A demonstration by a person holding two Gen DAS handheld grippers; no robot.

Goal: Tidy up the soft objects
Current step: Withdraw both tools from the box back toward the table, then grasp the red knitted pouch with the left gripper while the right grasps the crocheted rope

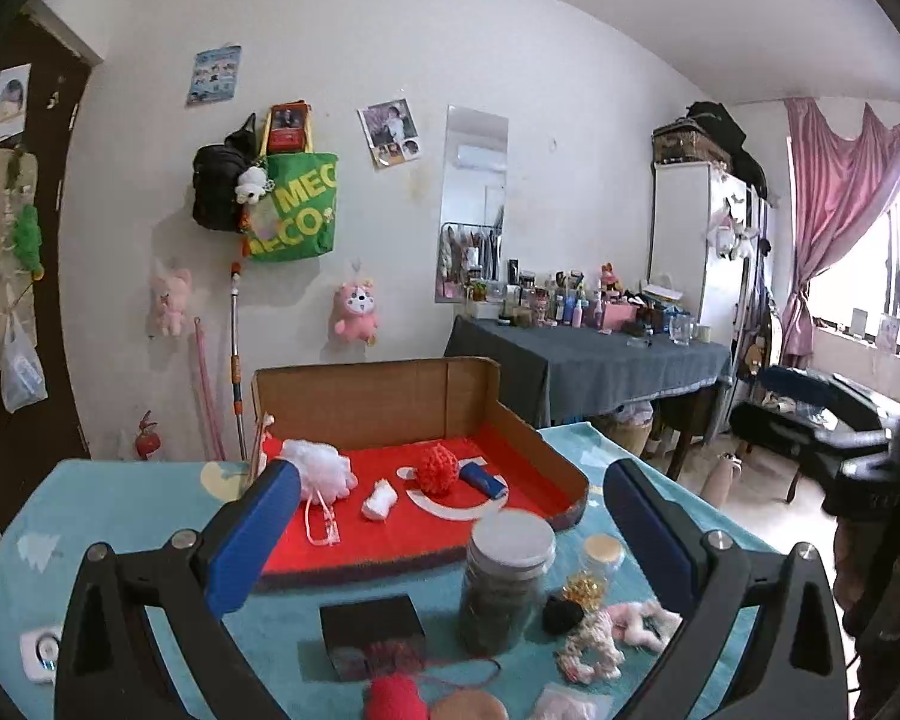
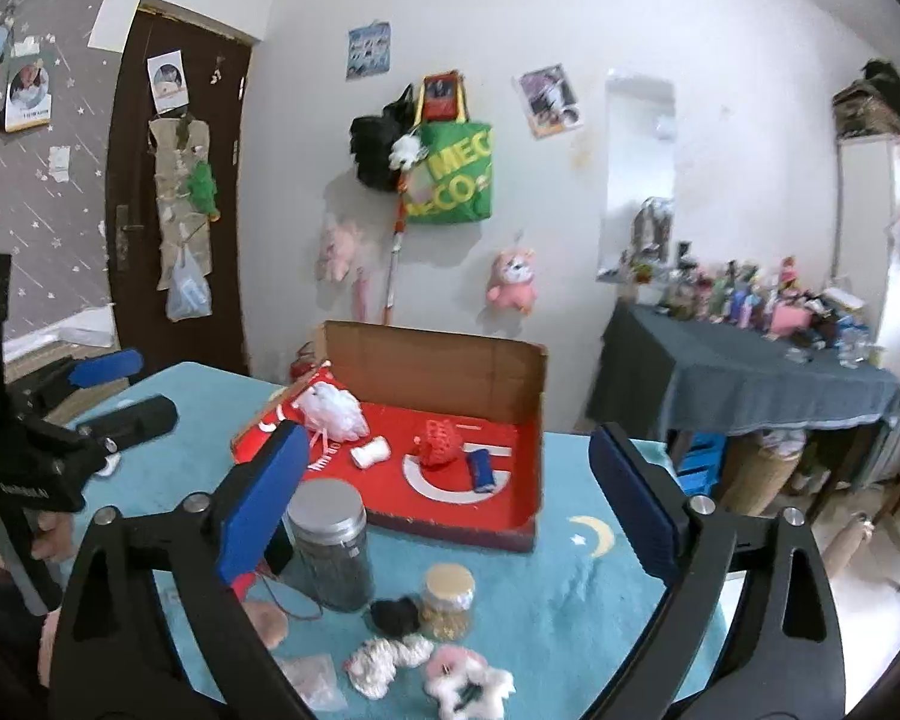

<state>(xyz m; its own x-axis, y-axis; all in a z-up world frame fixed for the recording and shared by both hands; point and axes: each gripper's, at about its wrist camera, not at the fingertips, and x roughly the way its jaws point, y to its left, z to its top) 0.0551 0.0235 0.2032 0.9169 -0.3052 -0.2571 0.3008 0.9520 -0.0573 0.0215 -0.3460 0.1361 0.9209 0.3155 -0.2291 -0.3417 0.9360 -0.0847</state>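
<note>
Left wrist view: left tongs stand wide apart, nothing between the blue pads; both sets hang back above the near edge of the bench, which wears a teal fleece cover. The red-lined cardboard box sits at the far side and already holds a white mesh puff, a small white roll, a red knitted ball and a blue roll; soft things left outside lie near the front: a black pom, a cream yarn bundle, a pink-white fluffy piece, a red woolly ball. Hard items stand among them, a tall glass jar and a black box; best, I judge, to come in low beside the jar, not over it, and pinch the fluff at its thickest so it does not slip. Right wrist view: right tongs also spread open and empty; a small gold-lidded jar touches the black pom, so that one needs a careful sideways approach; yarn looks loose and may trail.
</note>
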